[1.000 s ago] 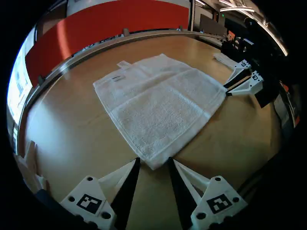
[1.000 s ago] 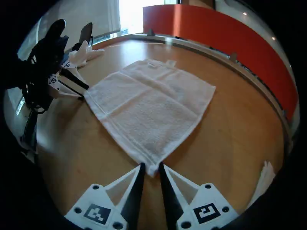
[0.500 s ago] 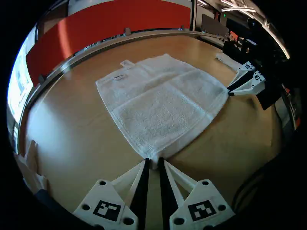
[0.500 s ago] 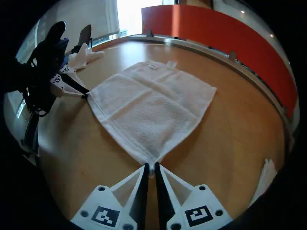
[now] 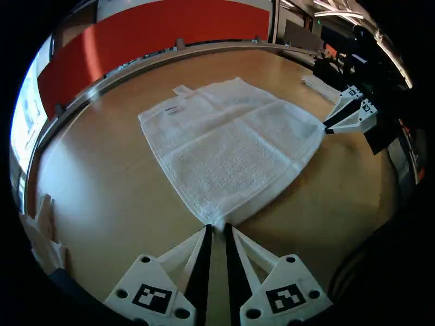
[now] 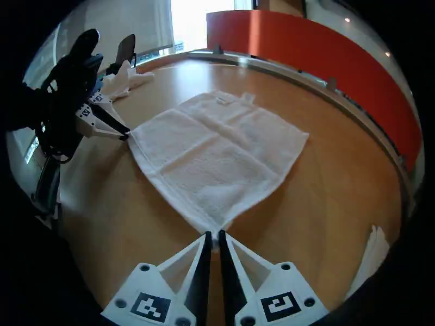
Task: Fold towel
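Towel (image 5: 234, 146): white terry, flat on wooden table (image 5: 103, 185) | left gripper (image 5: 217, 232): jaws, spread a second ago, now pinch one Towel corner | right gripper (image 6: 214, 236): jaws likewise closed on neighbouring corner | judgement: both corners secured, ready to lift.

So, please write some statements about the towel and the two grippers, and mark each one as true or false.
The towel lies spread on the wooden table. True.
The left gripper is wide open. False: its fingers are closed on a towel corner.
The right gripper pinches a towel corner. True.
Both grippers hold the same corner. False: they hold different corners.
The panel behind the table is blue. False: it is red.
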{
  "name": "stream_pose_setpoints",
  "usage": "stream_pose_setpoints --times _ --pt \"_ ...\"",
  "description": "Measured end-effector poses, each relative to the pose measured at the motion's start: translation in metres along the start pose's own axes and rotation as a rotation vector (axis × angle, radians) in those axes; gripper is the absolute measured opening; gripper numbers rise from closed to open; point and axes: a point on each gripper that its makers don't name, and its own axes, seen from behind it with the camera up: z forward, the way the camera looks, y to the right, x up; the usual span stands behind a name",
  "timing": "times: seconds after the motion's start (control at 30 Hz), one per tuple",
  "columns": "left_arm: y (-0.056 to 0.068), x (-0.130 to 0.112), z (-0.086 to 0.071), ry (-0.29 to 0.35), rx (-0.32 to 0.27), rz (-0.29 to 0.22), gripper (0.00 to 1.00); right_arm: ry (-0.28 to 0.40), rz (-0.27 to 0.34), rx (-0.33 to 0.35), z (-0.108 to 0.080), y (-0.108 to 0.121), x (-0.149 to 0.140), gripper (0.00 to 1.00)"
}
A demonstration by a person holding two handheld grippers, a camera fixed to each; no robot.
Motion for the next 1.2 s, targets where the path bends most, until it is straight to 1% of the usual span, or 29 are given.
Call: stream_pose_setpoints --times 0.23,0.5,0.77,0.97,1.2 --pt "0.012 0.001 -0.032 0.021 -0.007 -0.036 0.17 0.023 0.001 0.001 -0.022 -0.011 0.006 0.11" --pt "0.025 0.001 -0.068 0.035 -0.008 -0.067 0.17 0.063 0.017 0.013 -0.054 -0.033 0.016 0.11" --pt "0.036 0.01 -0.103 0.058 -0.023 -0.124 0.17 0.092 0.01 0.015 -0.085 -0.047 0.028 0.11" --pt "0.044 0.014 -0.122 0.069 -0.033 -0.129 0.17 0.101 0.002 0.016 -0.101 -0.054 0.032 0.11" --pt "0.052 0.017 -0.135 0.075 -0.04 -0.119 0.17 0.116 0.012 0.022 -0.117 -0.06 0.036 0.11"
